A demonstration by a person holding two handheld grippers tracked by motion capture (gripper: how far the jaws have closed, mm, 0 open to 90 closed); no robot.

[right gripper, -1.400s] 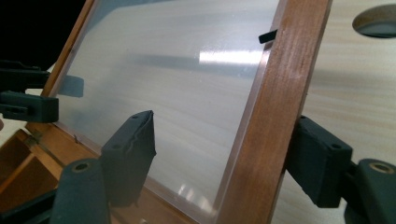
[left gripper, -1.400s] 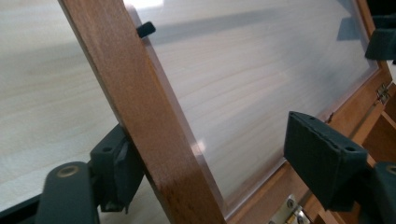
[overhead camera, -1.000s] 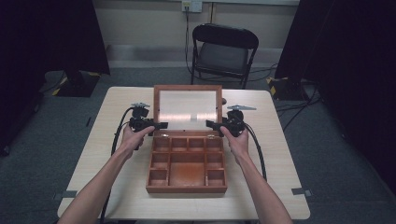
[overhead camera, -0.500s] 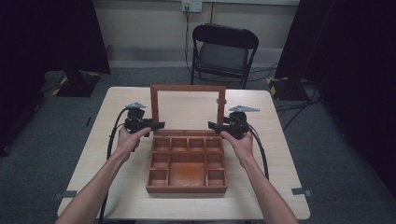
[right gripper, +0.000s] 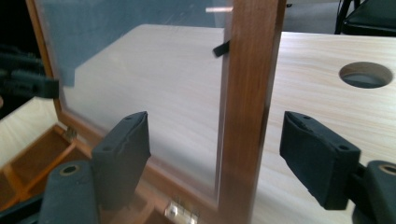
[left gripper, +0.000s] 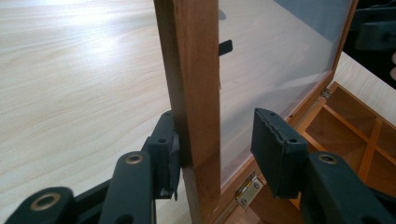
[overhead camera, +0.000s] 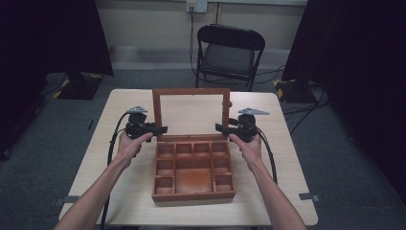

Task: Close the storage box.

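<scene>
A brown wooden box [overhead camera: 193, 170] sits in the middle of the light wood table [overhead camera: 98, 158]. Inside it has many little square spaces and one big one. Its lid [overhead camera: 191, 114] stands straight up at the back, a wood frame around a clear pane, held on by small shiny hinges [left gripper: 248, 187]. The left gripper [left gripper: 215, 149] has its jaws open around the lid's left side, one pad touching the wood. The right gripper [right gripper: 240, 156] has its jaws wide open around the right side, not touching.
</scene>
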